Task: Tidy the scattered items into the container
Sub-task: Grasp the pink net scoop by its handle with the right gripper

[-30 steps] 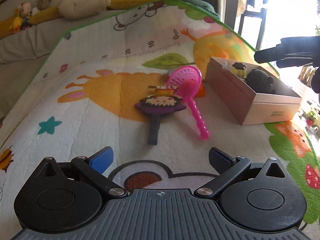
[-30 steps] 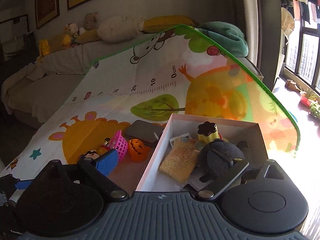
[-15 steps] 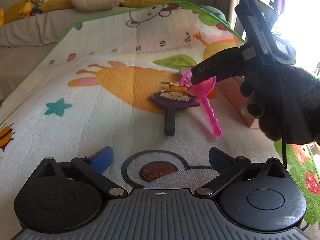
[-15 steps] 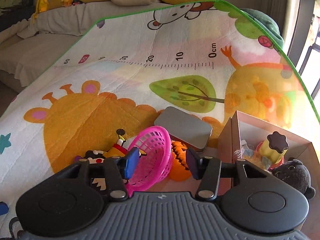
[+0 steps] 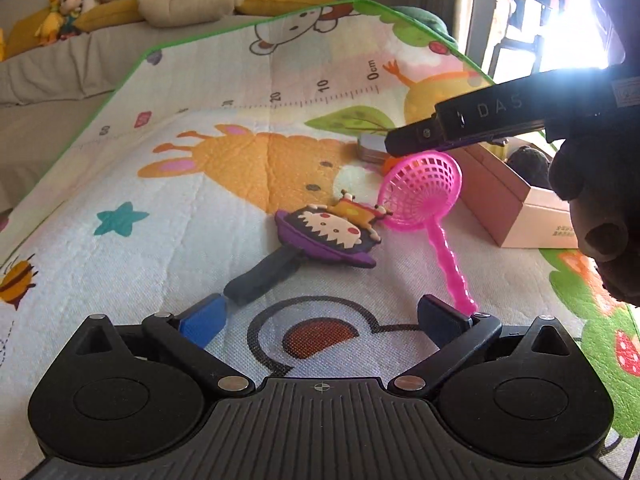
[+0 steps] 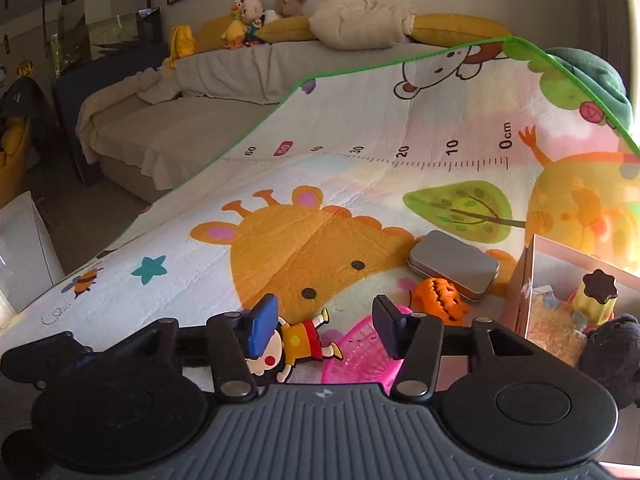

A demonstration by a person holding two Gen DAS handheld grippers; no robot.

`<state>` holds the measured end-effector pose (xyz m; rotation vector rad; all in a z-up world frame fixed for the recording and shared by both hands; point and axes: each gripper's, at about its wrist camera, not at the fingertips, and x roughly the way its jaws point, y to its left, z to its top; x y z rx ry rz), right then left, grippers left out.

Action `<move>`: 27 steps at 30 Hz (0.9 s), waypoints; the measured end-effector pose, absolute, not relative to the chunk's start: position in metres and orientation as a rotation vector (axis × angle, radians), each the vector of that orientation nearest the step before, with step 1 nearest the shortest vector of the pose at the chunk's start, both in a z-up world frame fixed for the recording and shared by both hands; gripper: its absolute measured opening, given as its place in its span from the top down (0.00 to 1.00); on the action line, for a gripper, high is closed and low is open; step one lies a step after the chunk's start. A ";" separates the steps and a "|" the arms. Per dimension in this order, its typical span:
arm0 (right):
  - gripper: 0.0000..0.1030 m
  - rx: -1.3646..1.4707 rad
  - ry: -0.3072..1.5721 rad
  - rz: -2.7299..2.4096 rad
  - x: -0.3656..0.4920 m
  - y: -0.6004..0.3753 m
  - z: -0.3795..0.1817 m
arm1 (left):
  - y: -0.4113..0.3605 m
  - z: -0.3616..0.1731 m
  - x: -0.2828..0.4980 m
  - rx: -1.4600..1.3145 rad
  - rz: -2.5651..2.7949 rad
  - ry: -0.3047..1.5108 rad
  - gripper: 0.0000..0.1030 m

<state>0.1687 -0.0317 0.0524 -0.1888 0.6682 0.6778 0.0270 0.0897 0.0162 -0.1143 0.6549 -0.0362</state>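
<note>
A pink toy sieve [image 5: 424,192] lies on the play mat beside a cartoon-figure toy with a dark handle [image 5: 328,236]. An orange pumpkin toy [image 6: 438,294] and a grey tin [image 6: 454,266] lie near the pink cardboard box [image 5: 504,204], which holds a black plush [image 6: 612,356] and a yellow toy. My left gripper [image 5: 322,320] is open, low over the mat, just short of the dark handle. My right gripper [image 6: 326,326] is open above the figure [image 6: 296,344] and the sieve bowl [image 6: 360,356], touching neither.
The mat [image 5: 200,184] drapes up over a sofa with cushions and plush toys [image 6: 280,4] at the back. A green cushion [image 6: 588,72] sits at the mat's far right corner. A bright window is on the right.
My right gripper left the box, moved left over the sieve and figure, and narrowed its opening. My left gripper came closer to the dark handle.
</note>
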 end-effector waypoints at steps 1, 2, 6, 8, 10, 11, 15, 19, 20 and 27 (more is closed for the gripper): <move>0.44 -0.183 0.690 0.663 0.171 -0.033 0.046 | 0.092 0.017 0.025 -0.110 -0.029 0.657 0.00; 0.40 -0.178 0.705 0.645 0.173 -0.035 0.039 | 0.095 0.017 0.024 -0.104 -0.020 0.660 0.00; 0.38 -0.245 0.698 0.548 0.165 -0.033 0.014 | 0.105 0.020 0.021 -0.070 0.014 0.666 0.00; 0.39 -0.261 0.666 0.542 0.152 -0.035 0.009 | 0.110 0.023 0.022 -0.038 0.029 0.660 0.00; 0.39 -0.260 0.635 0.558 0.137 -0.040 0.009 | 0.113 0.025 0.025 -0.007 0.031 0.653 0.00; 0.39 -0.263 0.622 0.561 0.131 -0.043 0.010 | 0.114 0.026 0.027 0.008 0.032 0.653 0.00; 0.40 -0.334 0.599 0.503 0.116 -0.053 0.011 | 0.114 0.032 0.035 0.013 0.030 0.634 0.00; 0.44 -0.296 0.682 0.491 0.123 -0.062 0.000 | 0.112 0.032 0.038 -0.016 0.030 0.627 0.00; 0.56 -0.297 0.691 0.499 0.124 -0.062 -0.004 | 0.111 0.031 0.038 -0.018 0.028 0.632 0.00; 0.90 -0.341 0.681 0.537 0.100 -0.073 0.001 | 0.096 0.030 0.040 0.020 -0.026 0.634 0.00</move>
